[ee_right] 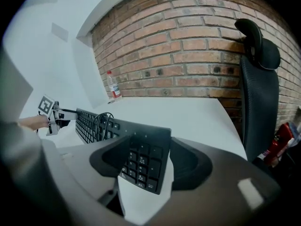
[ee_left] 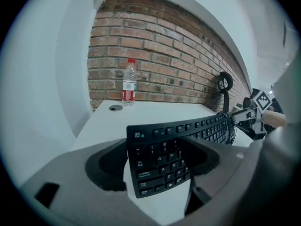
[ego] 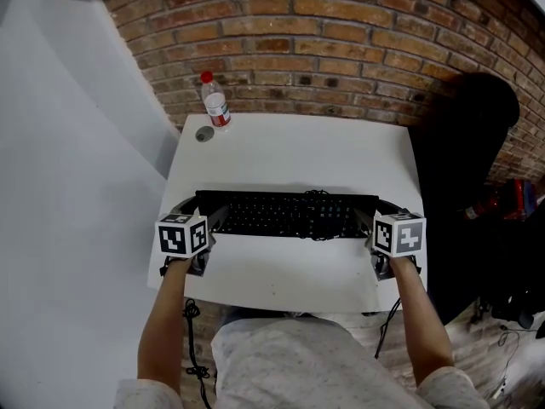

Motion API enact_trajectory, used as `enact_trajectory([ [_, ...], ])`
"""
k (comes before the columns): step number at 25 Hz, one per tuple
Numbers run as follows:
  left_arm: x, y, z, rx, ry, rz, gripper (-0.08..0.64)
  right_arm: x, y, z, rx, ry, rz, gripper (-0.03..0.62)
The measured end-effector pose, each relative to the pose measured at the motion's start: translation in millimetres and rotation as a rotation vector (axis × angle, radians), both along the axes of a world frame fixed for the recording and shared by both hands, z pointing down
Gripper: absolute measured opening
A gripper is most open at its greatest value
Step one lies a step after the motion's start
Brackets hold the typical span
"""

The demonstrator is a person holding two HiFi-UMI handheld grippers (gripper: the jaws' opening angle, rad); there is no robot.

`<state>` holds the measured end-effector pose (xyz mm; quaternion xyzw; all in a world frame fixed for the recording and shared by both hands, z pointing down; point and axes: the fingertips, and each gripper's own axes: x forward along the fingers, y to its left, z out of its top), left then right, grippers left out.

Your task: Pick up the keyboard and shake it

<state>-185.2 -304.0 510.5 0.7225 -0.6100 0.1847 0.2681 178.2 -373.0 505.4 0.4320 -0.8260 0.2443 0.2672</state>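
Observation:
A black keyboard (ego: 289, 216) lies crosswise on the near half of the white table (ego: 289, 152), with a coiled black cable (ego: 317, 198) on its keys. My left gripper (ego: 203, 214) is shut on the keyboard's left end (ee_left: 160, 159), one jaw at the back edge and the other over the keys. My right gripper (ego: 379, 214) clasps the right end, the number pad (ee_right: 141, 161), between both jaws. I cannot tell whether the keyboard rests on the table or hangs just above it.
A clear water bottle (ego: 215, 100) with a red cap stands at the table's far left, beside a round cable hole (ego: 204, 134). A brick wall runs behind. A black office chair (ego: 468, 143) stands right of the table, with a red object (ego: 502, 201) on the floor near it.

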Motion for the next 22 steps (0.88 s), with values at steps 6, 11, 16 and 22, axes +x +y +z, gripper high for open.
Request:
enact_trajectory([
  [6, -4, -1, -7, 0.041, -0.019, -0.013, 0.351, -4, 0, -10, 0.077, 0.030, -0.021, 0.276],
  [11, -4, 4, -8, 0.059, -0.021, -0.023, 0.350, -5, 4, -14, 0.132, 0.024, -0.032, 0.276],
  [16, -3, 9, -11, 0.101, -0.033, -0.032, 0.350, -4, 9, -17, 0.193, 0.013, -0.023, 0.276],
  [22, -2, 14, -13, 0.114, -0.037, -0.038, 0.349, -2, 15, -19, 0.251, 0.000, -0.016, 0.277],
])
